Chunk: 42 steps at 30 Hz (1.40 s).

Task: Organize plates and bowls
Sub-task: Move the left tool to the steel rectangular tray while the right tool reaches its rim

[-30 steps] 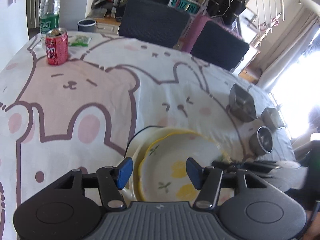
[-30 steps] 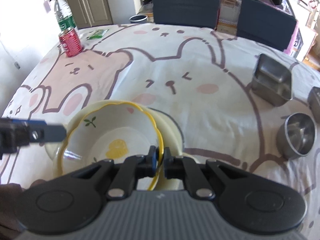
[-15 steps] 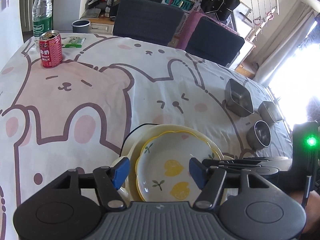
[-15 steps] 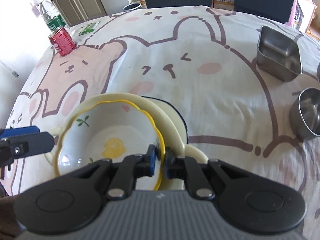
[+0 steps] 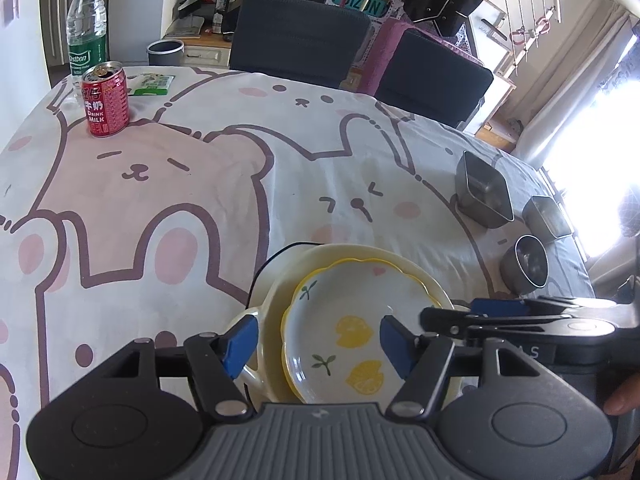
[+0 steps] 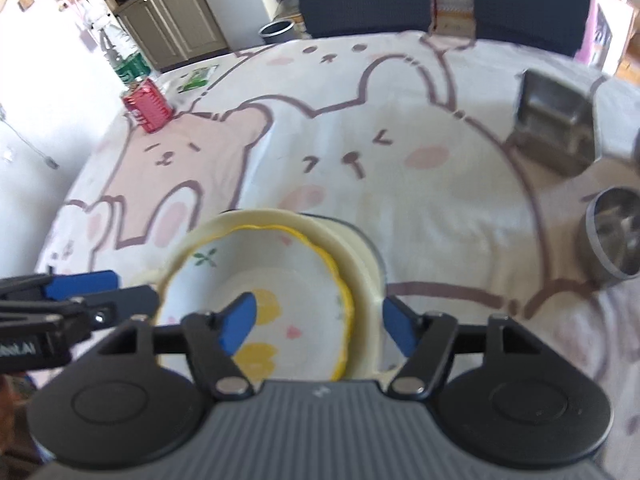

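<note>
Lemon-printed shallow bowl with a wavy yellow rim (image 5: 344, 336), nested inside a larger cream ceramic dish (image 5: 400, 264), which in turn sits on the cartoon-bear tablecloth (image 5: 168, 184) at the near edge of the table. Seated level, rim free of both sets of pads. Just a sliver of something dark (image 6: 360, 232) peeking out from under the cream dish on its far side; cannot tell what.

Right gripper (image 6: 316, 326) directly over the bowl's right rim, jaws opening at this moment, blue pads (image 6: 238, 322) spread to either side of the yellow edge and the cream wall, pressing on neither. Nothing held. Same gripper visible from the left wrist view as a dark bar (image 5: 520, 320) reaching in from the right, beside the dish.

Left gripper (image 5: 316, 344) hovering over the near left part of the stack, jaws fairly wide, one pad outside the cream dish and the other above the bowl's floor, gripping nothing.

Farther right on the cloth, well apart from the stack: a large square stainless steel tray (image 5: 484, 192), a smaller square steel tray (image 5: 546, 216) and a round steel cup (image 5: 526, 264), all upright. At the far left corner, a red milk can (image 5: 105, 100), a clear water bottle with a green label (image 5: 88, 28) just behind it, and a green packet (image 5: 152, 84) lying flat nearby. Two dark chairs (image 5: 300, 44) beyond the table.
</note>
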Tool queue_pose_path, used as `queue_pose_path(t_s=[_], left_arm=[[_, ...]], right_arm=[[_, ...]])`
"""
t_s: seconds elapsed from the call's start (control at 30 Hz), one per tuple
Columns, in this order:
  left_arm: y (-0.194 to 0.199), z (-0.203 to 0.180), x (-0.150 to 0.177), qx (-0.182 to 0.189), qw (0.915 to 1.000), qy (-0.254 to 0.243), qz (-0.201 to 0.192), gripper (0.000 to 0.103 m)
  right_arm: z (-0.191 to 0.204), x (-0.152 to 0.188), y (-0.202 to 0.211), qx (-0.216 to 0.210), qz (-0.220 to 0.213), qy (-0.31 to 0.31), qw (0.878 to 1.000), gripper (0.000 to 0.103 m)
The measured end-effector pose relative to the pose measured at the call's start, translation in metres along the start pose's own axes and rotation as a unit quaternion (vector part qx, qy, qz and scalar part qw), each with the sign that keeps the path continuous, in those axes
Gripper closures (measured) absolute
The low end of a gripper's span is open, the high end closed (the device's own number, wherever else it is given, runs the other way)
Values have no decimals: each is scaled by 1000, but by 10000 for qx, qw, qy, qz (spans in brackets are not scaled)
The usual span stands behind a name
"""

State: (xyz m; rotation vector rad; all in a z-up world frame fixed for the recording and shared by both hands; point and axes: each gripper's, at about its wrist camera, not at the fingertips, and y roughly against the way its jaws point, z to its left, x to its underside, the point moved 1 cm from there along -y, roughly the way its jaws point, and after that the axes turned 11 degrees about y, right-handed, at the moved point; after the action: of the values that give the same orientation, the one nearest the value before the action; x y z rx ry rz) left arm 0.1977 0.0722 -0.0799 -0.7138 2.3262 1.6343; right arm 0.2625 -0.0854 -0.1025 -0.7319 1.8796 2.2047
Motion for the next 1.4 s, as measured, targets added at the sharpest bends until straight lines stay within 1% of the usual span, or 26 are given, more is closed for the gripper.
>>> queue_pose_path(t_s=[0.07, 0.1, 0.13, 0.17, 0.2, 0.23, 0.27, 0.33, 0.43, 0.53, 0.63, 0.77, 0.87, 0.93, 1.0, 1.03, 1.1, 1.17, 1.2, 1.27, 1.33, 1.4], left_arm=[[3, 0, 1, 7, 10000, -13, -35, 30], [5, 0, 1, 0, 10000, -17, -69, 28], [7, 0, 1, -11, 9999, -13, -114, 26], [10, 0, 1, -21, 9999, 5, -164, 23], [12, -1, 1, -30, 9998, 29, -219, 21], [14, -1, 0, -33, 9996, 63, -283, 15], [17, -3, 0, -22, 9992, 118, -375, 8], [22, -7, -2, 40, 9980, 225, -597, 0], [30, -24, -6, 193, 9955, 193, -913, 0], [33, -48, -12, 369, 9918, 150, -1211, 0], [30, -78, -17, 581, 9889, 74, -1367, 0], [13, -117, -23, 794, 9869, 99, -1403, 0], [-9, -145, -27, 939, 9867, 379, -1270, 0], [-29, -162, -31, 1068, 9871, 596, -1033, 0], [-53, -178, -35, 1181, 9882, 658, -722, 0], [-66, -186, -37, 1161, 9889, 702, -599, 2], [-92, -197, -40, 1108, 9896, 847, -352, 6], [-117, -204, -44, 1129, 9875, 1094, -71, 18], [-130, -206, -47, 1148, 9855, 1249, 62, 21], [-152, -208, -51, 1204, 9800, 1568, 244, 34], [-172, -209, -55, 1159, 9762, 1799, 348, 41], [-189, -210, -58, 1151, 9722, 2003, 382, 45]], right_arm=[[-1, 2, 6, 133, -92, 123, 9998, 27], [-2, 4, 10, 119, -151, 155, 9997, 24], [-4, 6, 15, 64, -237, 182, 9995, 16], [-6, 8, 22, 8, -318, 199, 9993, 13], [-8, 10, 28, -28, -394, 206, 9990, 5], [-11, 11, 35, -46, -482, 207, 9986, 0], [-14, 14, 42, -39, -581, 201, 9981, 0], [-22, 18, 56, 0, -794, 187, 9967, 0], [-41, 22, 75, 64, -1138, 42, 9935, 0], [-66, 24, 92, 233, -1470, -177, 9887, 0], [-97, 21, 103, 356, -1743, -558, 9825, 0], [-141, 14, 112, 549, -2059, -995, 9719, 0], [-169, 6, 111, 818, -2222, -1061, 9657, 0], [-190, -1, 106, 1014, -2291, -1021, 9627, 0], [-211, -8, 98, 1199, -2183, -996, 9634, 0], [-221, -12, 94, 1294, -2094, -1011, 9639, 0], [-241, -18, 87, 1392, -2024, -968, 9645, 0], [-260, -24, 79, 1405, -2001, -853, 9659, 0], [-269, -28, 74, 1406, -1951, -803, 9673, 0], [-283, -38, 61, 1391, -1881, -616, 9703, 8], [-293, -49, 45, 1465, -1856, -366, 9710, 32], [-300, -58, 28, 1424, -1934, -178, 9706, 39]])
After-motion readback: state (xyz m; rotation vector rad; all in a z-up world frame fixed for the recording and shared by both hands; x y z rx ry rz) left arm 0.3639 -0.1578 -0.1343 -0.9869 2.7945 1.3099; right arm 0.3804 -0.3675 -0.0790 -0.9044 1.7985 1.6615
